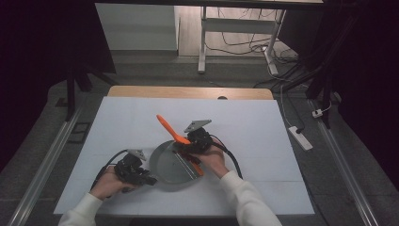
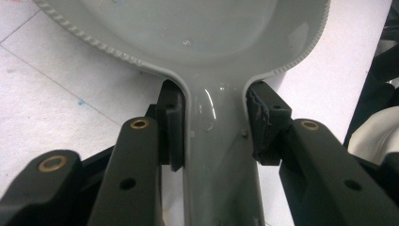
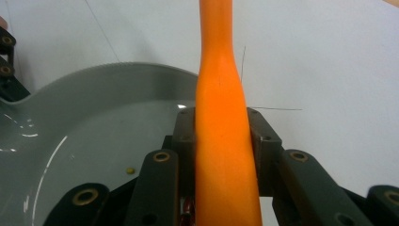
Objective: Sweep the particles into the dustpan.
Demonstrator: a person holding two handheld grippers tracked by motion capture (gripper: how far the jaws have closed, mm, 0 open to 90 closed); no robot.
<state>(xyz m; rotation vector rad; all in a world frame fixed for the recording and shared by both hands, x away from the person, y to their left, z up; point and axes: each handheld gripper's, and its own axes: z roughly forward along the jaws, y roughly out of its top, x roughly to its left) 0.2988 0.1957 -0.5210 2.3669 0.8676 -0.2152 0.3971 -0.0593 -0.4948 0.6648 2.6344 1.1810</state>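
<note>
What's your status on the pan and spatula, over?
Left claw shut on grey pan handle. Right claw shut on orange spatula, blade end over the pan. White table around them, nothing in the way.

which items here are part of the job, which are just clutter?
In the job:
- grey pan, handle clamped by left gripper
- orange spatula, clamped by right gripper

Lying about:
- power strip on the floor
- cables under the far desk

The grey pan (image 2: 197, 28) looks like glossy, smooth plastic with a ribbed rim. The orange handle (image 3: 221, 117) is smooth, matt plastic. The white table cover (image 1: 244, 122) looks matt, like paper.
</note>
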